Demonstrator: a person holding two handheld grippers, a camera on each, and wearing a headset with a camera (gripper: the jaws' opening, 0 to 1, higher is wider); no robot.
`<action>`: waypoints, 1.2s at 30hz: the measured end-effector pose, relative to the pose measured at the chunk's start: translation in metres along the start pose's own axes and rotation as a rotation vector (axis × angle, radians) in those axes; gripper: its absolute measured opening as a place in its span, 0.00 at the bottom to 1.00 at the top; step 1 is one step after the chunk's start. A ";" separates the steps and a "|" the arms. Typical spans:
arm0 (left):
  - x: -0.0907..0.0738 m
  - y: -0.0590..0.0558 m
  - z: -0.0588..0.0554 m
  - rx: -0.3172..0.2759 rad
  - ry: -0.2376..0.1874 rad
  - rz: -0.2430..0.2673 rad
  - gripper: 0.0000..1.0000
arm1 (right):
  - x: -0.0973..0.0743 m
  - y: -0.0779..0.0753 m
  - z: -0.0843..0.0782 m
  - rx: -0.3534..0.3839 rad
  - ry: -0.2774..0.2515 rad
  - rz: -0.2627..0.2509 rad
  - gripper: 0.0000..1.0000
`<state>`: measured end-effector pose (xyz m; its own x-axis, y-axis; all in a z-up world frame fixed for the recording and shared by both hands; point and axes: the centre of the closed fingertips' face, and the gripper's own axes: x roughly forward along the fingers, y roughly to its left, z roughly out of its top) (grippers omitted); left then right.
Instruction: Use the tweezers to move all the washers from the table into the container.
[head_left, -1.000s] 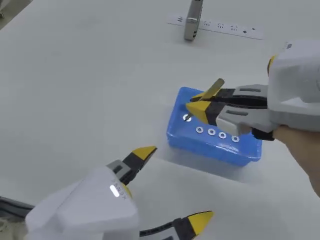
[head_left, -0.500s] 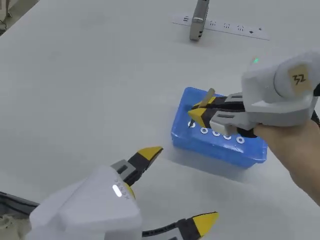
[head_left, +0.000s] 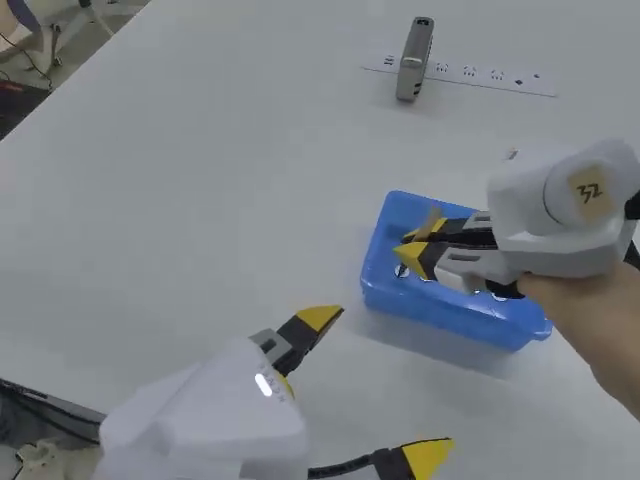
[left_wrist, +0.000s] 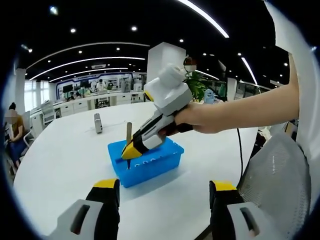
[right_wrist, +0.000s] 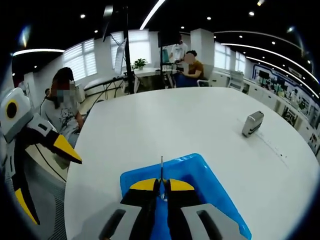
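A broad white table (head_left: 200, 150) takes up most of the head view. In the right gripper view, seated people and office desks show beyond its far edge.

The left gripper (head_left: 375, 388) hangs over the near edge at 6 o'clock in the head view. Its yellow-tipped jaws are spread wide with nothing between them. In its own view the left gripper (left_wrist: 164, 185) frames the work from below, clear of the table. It also shows at 9 o'clock in the right gripper view (right_wrist: 45, 177).

The right gripper (head_left: 408, 252) comes in from 3 o'clock, held in a person's hand (head_left: 590, 320). It is tilted nose-down over the blue container (head_left: 440, 305). Its jaws are pressed together on the tweezers (right_wrist: 161, 167), seen plainly in the right gripper view (right_wrist: 162, 186).

The container is a shallow open rectangular tray. It sits flat on the table at about 4 o'clock from the middle of the head view, well apart from the left gripper.

A white power strip (head_left: 470, 75) lies at 1 o'clock near the far edge, with a small grey device (head_left: 413, 60) at its left end.

The tan rear end of the tweezers sticks up behind the jaws, and the thin metal tip points down inside the container. From the left gripper view, the washers (left_wrist: 146, 162) show as a row of small pale rings on the container floor. I cannot tell whether the tip holds one.
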<state>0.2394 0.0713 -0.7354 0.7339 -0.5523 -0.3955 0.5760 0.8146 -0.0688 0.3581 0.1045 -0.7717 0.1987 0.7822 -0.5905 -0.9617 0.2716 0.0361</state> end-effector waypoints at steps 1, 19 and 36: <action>0.000 -0.001 0.000 0.005 0.001 -0.003 0.76 | -0.003 0.000 0.002 0.008 -0.013 0.000 0.04; -0.008 -0.021 0.060 0.103 -0.037 -0.227 0.35 | -0.116 0.054 -0.010 -0.088 -0.033 0.001 0.03; 0.017 -0.127 0.079 0.389 0.113 -0.720 0.11 | -0.145 0.104 -0.078 -0.218 0.161 0.067 0.03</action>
<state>0.2070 -0.0557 -0.6612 0.1089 -0.8777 -0.4668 0.9902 0.1370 -0.0267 0.2141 -0.0244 -0.7445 0.1179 0.6907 -0.7135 -0.9930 0.0818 -0.0848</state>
